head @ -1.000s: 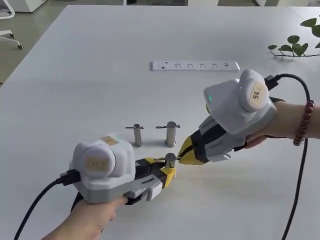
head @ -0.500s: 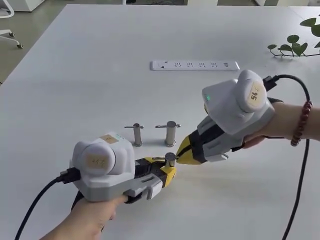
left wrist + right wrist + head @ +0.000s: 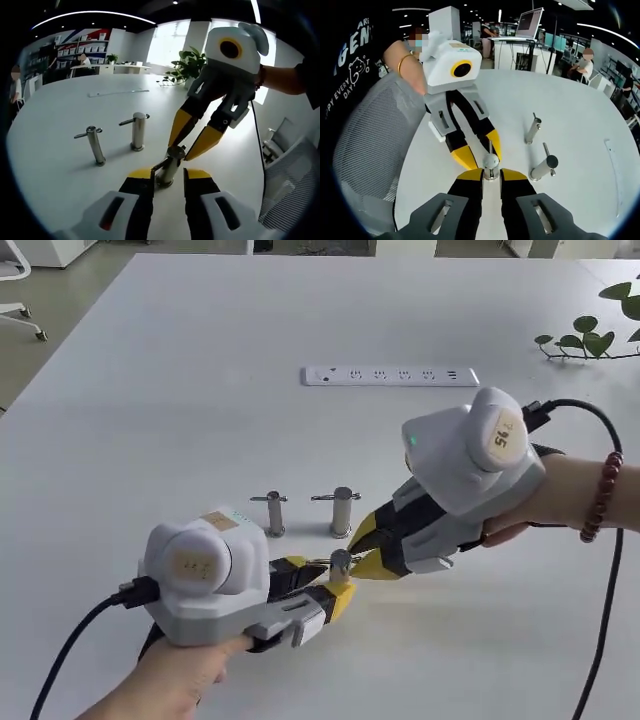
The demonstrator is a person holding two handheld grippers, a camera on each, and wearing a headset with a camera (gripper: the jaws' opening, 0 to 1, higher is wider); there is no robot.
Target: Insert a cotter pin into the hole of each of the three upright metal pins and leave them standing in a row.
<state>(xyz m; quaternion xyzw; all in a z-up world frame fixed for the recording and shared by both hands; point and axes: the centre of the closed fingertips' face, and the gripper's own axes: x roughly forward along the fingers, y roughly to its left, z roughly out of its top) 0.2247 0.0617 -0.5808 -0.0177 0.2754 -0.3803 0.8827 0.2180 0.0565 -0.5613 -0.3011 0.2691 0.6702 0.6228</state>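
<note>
Right gripper [image 3: 358, 548]: you have eased it a little to the left, closer over the front pin [image 3: 340, 562], and rolled it slightly.
Its jaws: a second ago they sat together at the pin's head; now they have parted, one tip on each side of the head.
Your right wrist [image 3: 590, 495]: drawn further in from the picture's edge.

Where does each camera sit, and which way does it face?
Head view: on the headset, looking forward and down at the table; left hand and right hand hold the left gripper and right gripper.
Left gripper view: on the left gripper, looking past the near pin toward the right gripper.
Right gripper view: on the right gripper, facing the left gripper; the person's arm shows.
Shared: both gripper views see the near pin from opposite sides.
</note>
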